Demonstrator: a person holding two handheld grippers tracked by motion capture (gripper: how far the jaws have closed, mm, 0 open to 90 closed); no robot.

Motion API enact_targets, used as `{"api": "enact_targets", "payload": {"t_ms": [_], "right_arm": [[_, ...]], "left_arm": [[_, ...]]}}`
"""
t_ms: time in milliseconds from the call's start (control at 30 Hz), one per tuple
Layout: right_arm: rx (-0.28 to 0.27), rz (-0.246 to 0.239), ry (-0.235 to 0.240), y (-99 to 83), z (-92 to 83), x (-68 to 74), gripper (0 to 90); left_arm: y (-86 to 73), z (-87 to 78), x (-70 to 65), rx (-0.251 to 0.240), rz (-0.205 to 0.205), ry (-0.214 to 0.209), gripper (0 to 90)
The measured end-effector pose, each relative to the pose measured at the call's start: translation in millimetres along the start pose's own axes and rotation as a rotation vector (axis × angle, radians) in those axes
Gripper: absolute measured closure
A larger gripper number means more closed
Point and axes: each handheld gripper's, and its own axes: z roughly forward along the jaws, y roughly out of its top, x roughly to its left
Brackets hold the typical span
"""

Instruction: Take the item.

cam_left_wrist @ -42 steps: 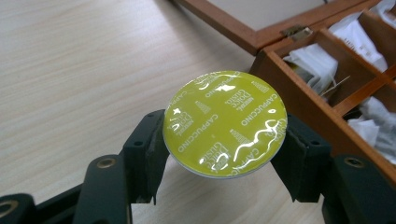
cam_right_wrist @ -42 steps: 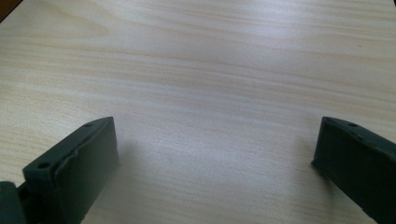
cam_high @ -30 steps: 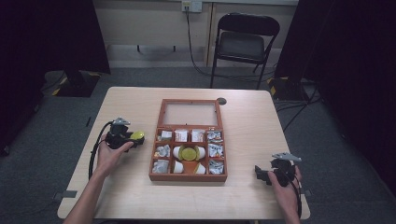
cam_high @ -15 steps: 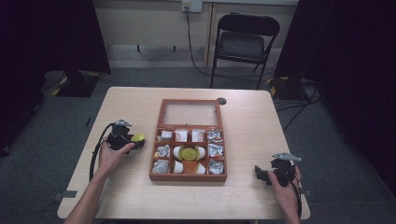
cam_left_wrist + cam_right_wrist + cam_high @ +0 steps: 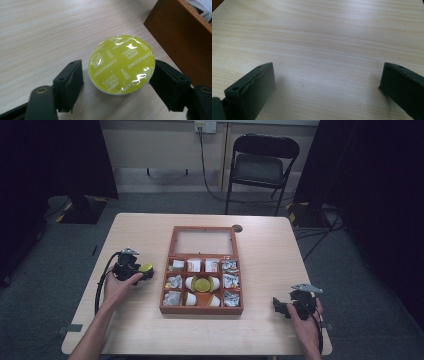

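A yellow-lidded cappuccino capsule [image 5: 122,64] is seen standing upright on the counter [image 5: 140,240], just beside the left wall of the wooden compartment box [image 5: 202,309], foil lid upward. The left hand-held gripper [image 5: 116,81] is held around it: its jaws have just been opening, and in the left gripper view a clear gap is seen on one side of the capsule while the other jaw sits at the lid's rim, so the capsule is judged released rather than clamped. The right hand-held gripper [image 5: 327,87] is rested well to the right of the box near the counter's front edge, its jaws spread wide over bare wood with nothing between them. The capsule is judged to be light and easily tipped or slid on the smooth wood; its plastic cup should be fairly stiff, but the glossy foil is thin and could be dented or punctured. A hold is best taken on the cup wall just beneath the projecting rim, from opposite sides, with modest pressure, the foil being left untouched. Inside the box, another yellow capsule [image 5: 202,284] is seen among white ones.
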Motion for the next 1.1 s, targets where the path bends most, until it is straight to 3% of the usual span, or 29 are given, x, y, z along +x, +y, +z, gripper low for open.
{"api": "enact_targets", "payload": {"t_ms": [333,433,500,600,1000,1100], "right_arm": [[-0.003,-0.003,0.001,0.1,0.4,-0.3,0.0],[-0.003,-0.003,0.001,0.2,0.4,-0.3,0.0],[-0.003,-0.003,0.001,0.2,0.4,-0.3,0.0],[-0.002,-0.002,0.002,0.4,0.7,-0.3,0.0],[-0.003,0.0,0.002,0.5,0.8,-0.2,0.0],[-0.002,0.0,0.002,0.5,0.8,-0.2,0.0]], "left_arm": [[-1.2,-14.6,-0.2,-0.06,-0.016,-0.012,21.4],[-1.4,-18.5,-2.9,-0.065,-0.008,-0.012,21.3],[-1.2,-23.5,-6.4,-0.063,0.023,0.001,21.7],[-3.3,-29.4,-8.5,-0.081,0.024,-0.006,22.5],[-22.2,-63.8,-13.7,-0.079,0.039,0.035,22.3],[-28.4,-69.6,-15.2,-0.077,0.068,0.067,22.0]]}}
